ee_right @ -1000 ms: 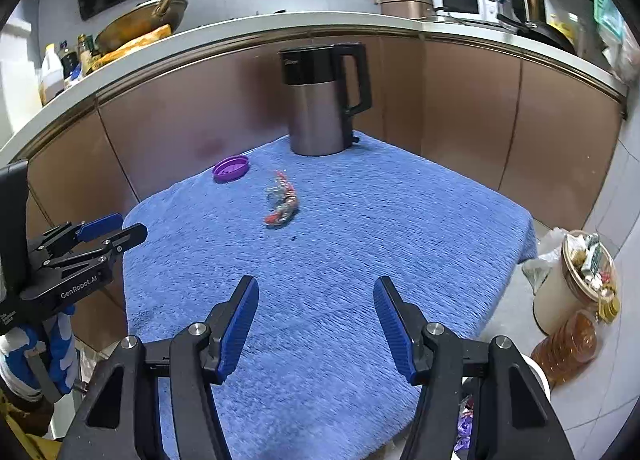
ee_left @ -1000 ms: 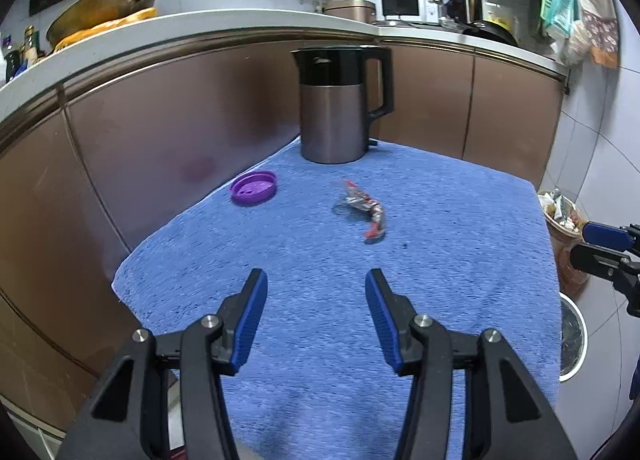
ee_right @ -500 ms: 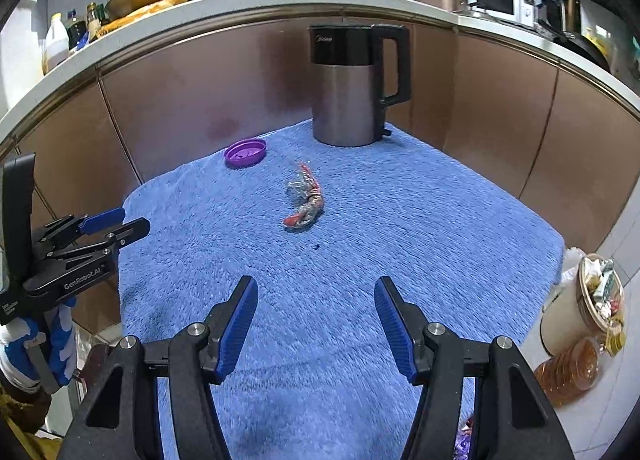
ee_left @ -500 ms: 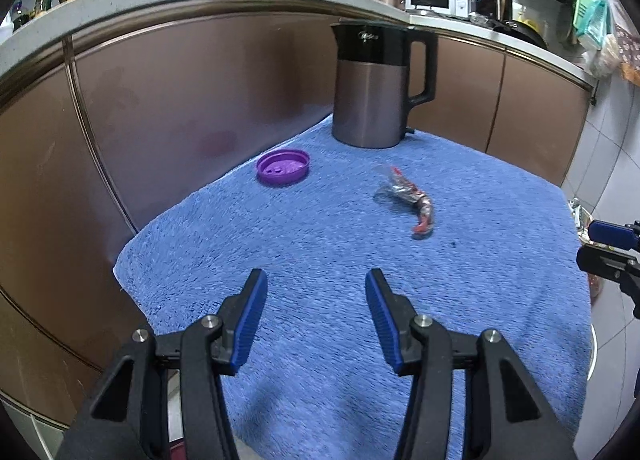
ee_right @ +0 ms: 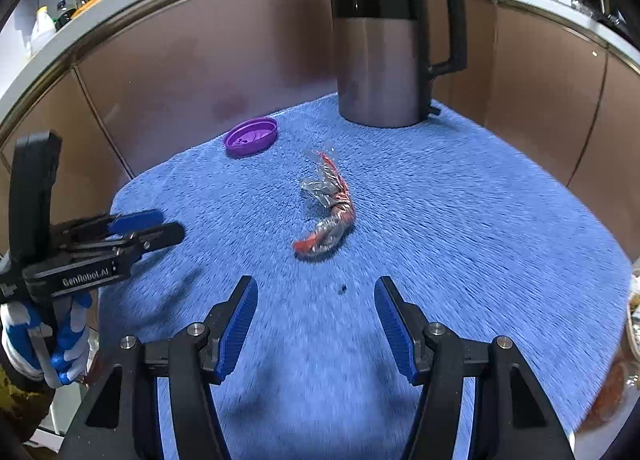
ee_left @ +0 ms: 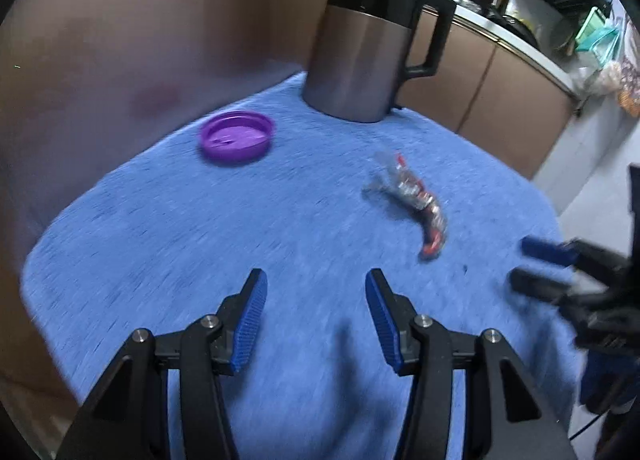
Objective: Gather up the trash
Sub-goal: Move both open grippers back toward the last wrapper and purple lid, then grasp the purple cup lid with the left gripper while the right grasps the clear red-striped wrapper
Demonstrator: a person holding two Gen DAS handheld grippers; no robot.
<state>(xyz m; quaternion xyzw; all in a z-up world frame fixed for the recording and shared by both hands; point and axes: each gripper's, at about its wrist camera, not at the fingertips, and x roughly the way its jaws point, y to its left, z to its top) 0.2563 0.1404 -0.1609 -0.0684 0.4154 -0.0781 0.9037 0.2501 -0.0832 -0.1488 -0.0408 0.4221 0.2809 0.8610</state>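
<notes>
A crumpled red and clear wrapper [ee_left: 416, 204] lies in the middle of a blue towel [ee_left: 168, 228]; it also shows in the right wrist view [ee_right: 330, 208]. A purple lid [ee_left: 238, 135] lies at the towel's far left, also seen from the right wrist [ee_right: 251, 136]. My left gripper [ee_left: 316, 320] is open and empty, low over the towel's near side, left of the wrapper. My right gripper [ee_right: 316, 320] is open and empty, just short of the wrapper. Each gripper shows in the other's view: the right one [ee_left: 548, 268], the left one [ee_right: 156, 228].
A steel kettle with a black handle [ee_left: 360, 48] stands at the back of the towel, behind the wrapper. Brown cabinet fronts [ee_right: 160, 72] close in the far side. A small dark speck [ee_right: 343, 290] lies on the towel near my right gripper.
Both grippers have moved forward and lower over the towel, closer to the wrapper. They stay open. The wrapper, lid and kettle have not moved.
</notes>
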